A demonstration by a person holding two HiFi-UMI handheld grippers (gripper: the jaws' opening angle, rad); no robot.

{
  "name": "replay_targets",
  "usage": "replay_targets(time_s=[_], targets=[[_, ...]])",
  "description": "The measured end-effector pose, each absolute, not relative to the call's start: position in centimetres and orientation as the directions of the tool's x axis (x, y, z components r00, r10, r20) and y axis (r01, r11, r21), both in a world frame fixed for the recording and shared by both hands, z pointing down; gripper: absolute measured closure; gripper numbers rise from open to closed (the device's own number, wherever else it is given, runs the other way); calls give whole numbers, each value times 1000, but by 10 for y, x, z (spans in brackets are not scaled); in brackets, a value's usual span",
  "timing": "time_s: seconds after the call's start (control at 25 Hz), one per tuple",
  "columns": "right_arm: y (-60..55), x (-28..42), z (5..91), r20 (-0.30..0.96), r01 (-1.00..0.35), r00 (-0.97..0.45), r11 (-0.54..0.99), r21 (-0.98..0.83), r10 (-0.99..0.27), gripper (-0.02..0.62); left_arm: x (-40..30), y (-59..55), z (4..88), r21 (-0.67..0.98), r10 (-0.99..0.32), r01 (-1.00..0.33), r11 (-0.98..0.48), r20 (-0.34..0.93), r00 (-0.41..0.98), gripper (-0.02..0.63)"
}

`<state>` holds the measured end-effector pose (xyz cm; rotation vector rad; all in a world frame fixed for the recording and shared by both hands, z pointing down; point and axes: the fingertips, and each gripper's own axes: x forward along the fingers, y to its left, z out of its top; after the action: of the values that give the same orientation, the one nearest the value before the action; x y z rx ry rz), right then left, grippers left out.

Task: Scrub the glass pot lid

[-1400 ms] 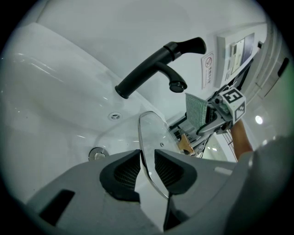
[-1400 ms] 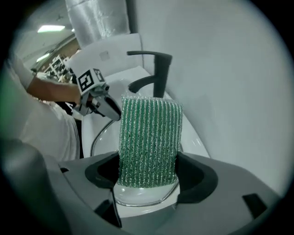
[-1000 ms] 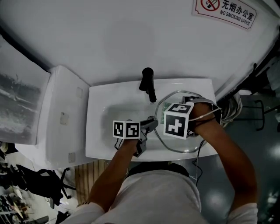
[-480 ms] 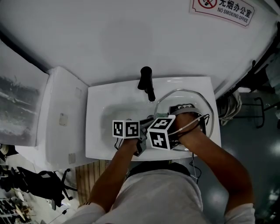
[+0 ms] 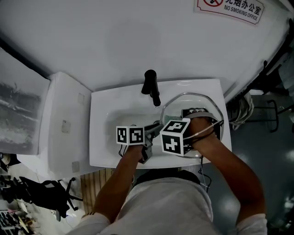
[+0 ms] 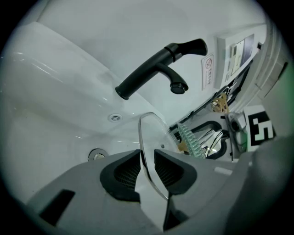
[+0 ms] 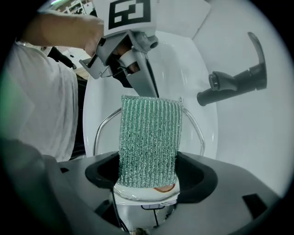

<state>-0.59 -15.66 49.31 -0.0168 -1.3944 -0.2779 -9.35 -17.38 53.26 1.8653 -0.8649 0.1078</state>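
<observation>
Standing on edge over the right half of the basin, the glass pot lid shows its metal rim as an arc running from below the faucet toward the sink's right side. The left tool grips this lid: its two ribbed pads close on the rim from either face, as the left gripper view shows, with the glass rising edge-on between them. The right tool points steeply down and clamps the lower end of a green ribbed scouring pad. In the right gripper view the pad extends from the jaws across the lid's face, the rim curving out on both sides of it; whether the pad presses on the glass cannot be told. Each tool carries a marker cube, left and right, the two cubes just beside each other in the head view. Around them lies the white sink, with its drain at the bottom. A black faucet stands at the rear edge, above the lid. A no-smoking sign hangs on the wall behind.
</observation>
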Motion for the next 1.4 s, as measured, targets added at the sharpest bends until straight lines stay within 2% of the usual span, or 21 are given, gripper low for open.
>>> replay_targets(time_s=[0.16, 0.4, 0.8, 1.08, 1.4], targets=[[-163, 0, 487, 992, 84, 41, 990, 113, -117, 247, -93, -174, 533, 767, -512, -606, -208, 443, 736, 500], [-185, 15, 472, 984, -165, -173, 986, 14, -43, 247, -93, -174, 533, 764, -511, -610, -208, 447, 734, 500], [-218, 73, 480, 899, -505, -438, 828, -242, -4, 247, -93, -175, 533, 759, -512, -618, -203, 456, 728, 500], [-225, 97, 489, 797, -604, -604, 658, -450, -10, 247, -94, -176, 533, 756, -514, -623, -202, 459, 725, 500], [-236, 107, 478, 672, -604, -736, 527, -598, -81, 247, -94, -176, 532, 755, -518, -625, -198, 461, 720, 500]])
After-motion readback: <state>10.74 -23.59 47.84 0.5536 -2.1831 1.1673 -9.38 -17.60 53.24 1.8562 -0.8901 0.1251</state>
